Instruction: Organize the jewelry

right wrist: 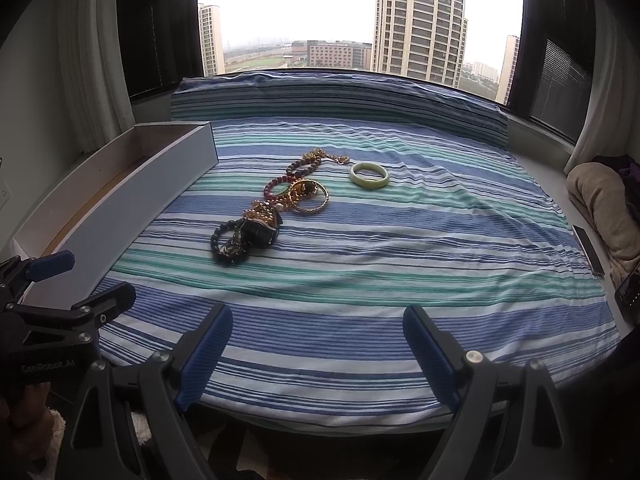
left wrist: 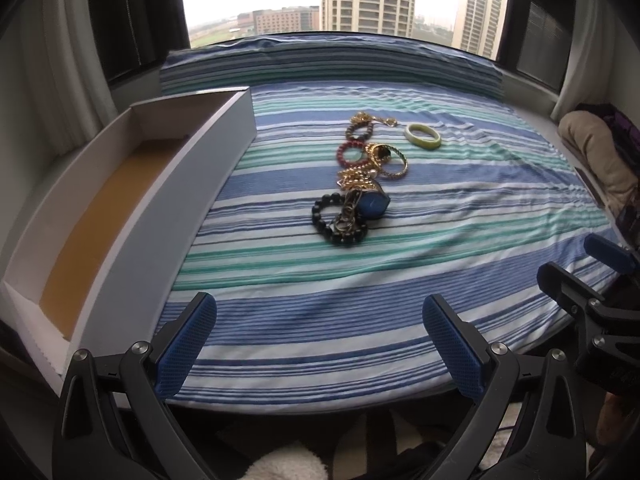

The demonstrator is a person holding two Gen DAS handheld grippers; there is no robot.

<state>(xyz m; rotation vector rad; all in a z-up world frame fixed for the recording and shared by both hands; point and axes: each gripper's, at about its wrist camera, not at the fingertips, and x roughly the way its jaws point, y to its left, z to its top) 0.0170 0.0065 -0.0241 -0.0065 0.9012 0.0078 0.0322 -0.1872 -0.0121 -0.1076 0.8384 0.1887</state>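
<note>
Ahead of me a striped sheet [left wrist: 400, 280] covers the bed, tower blocks [right wrist: 420, 16] fill the window, and a beige blanket [right wrist: 600, 208] lies rightward.

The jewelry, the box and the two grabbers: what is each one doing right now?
Left gripper: open, holding nothing.
Right gripper: open, holding nothing.
White box: open-topped, nothing inside that shows.
Green bangle: lying flat, apart from the pile.
Black bead bracelet: tangled with a chain at the near end of the pile.
Red bead bracelet: in the pile, on the striped sheet.
</note>
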